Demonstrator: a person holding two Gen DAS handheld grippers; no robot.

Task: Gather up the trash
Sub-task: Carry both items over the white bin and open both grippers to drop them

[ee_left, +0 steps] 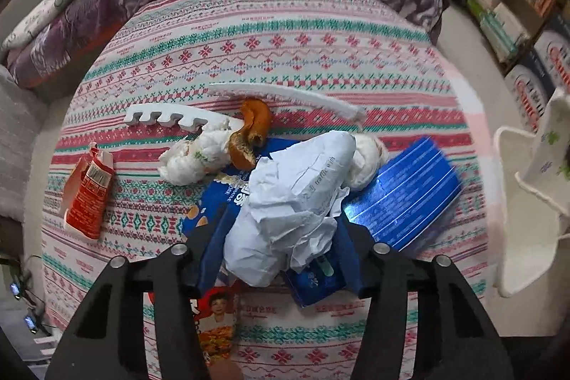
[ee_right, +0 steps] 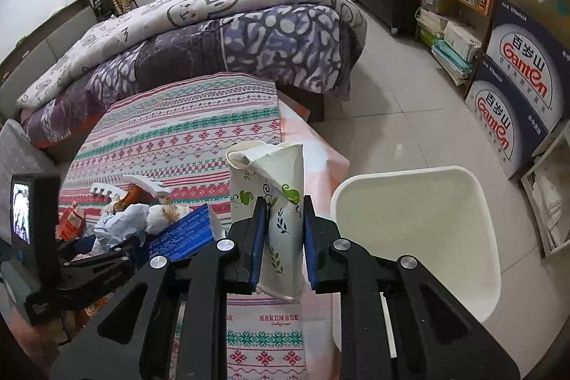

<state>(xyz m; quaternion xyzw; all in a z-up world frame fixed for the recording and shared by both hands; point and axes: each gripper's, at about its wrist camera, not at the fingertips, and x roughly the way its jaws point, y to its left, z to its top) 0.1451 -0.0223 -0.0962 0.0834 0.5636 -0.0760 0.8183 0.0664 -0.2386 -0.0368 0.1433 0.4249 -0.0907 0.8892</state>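
Left claw (ee_left: 281, 230) is closed around a crumpled white paper (ee_left: 285, 202), which lies on top of a blue box (ee_left: 402, 198) in the trash pile on the table (ee_left: 249, 52), beside orange peel (ee_left: 249, 134) and a red wrapper (ee_left: 87, 194). Right claw (ee_right: 285, 237) grips a flattened paper cup (ee_right: 281, 198), raised above the table edge, next to the white bin (ee_right: 420, 237) on the floor.

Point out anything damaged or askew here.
The paper cup in the right gripper is crushed flat, its rim folded in. The red wrapper on the patterned cloth is torn open.
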